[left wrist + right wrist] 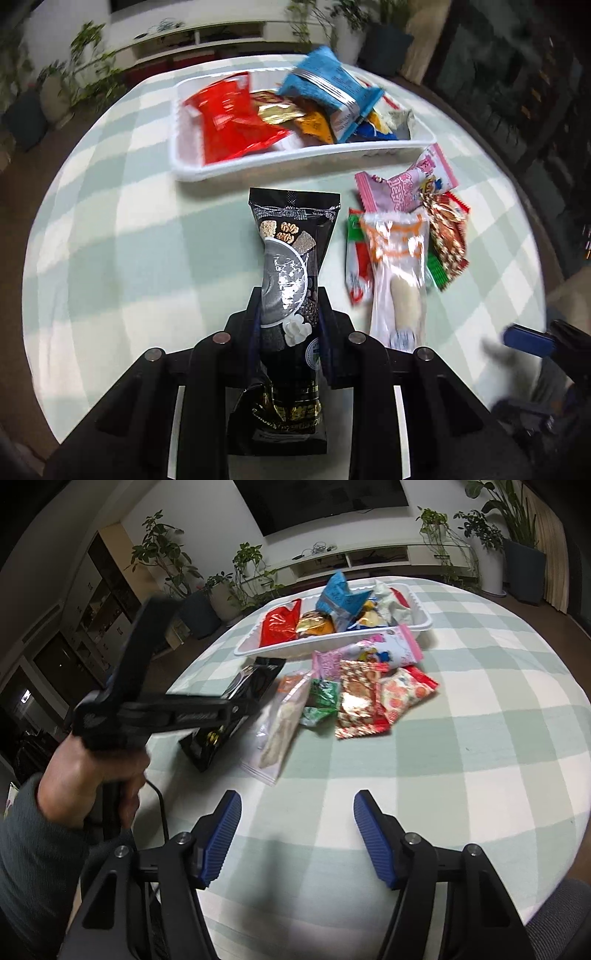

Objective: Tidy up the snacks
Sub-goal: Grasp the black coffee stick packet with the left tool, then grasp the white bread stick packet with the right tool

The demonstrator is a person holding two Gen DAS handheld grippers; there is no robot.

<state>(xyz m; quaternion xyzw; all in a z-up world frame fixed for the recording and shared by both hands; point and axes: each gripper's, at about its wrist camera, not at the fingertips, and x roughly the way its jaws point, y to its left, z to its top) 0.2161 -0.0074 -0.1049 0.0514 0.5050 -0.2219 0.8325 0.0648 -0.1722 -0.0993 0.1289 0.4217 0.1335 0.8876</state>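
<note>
Downward-tilted left fingers (pixel 290 295) clamp black packet (pixel 291 236); right fingers (pixel 297 812) spread, empty.

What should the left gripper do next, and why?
Probably lift the black packet and carry it to the white tray. The left gripper is shut on it, the tray already holds snacks, and the right gripper is open and empty.

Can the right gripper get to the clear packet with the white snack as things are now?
Probably yes. The right gripper has open, empty jaws, and only bare tablecloth lies before the clear packet. The left gripper works just beside it.
</note>
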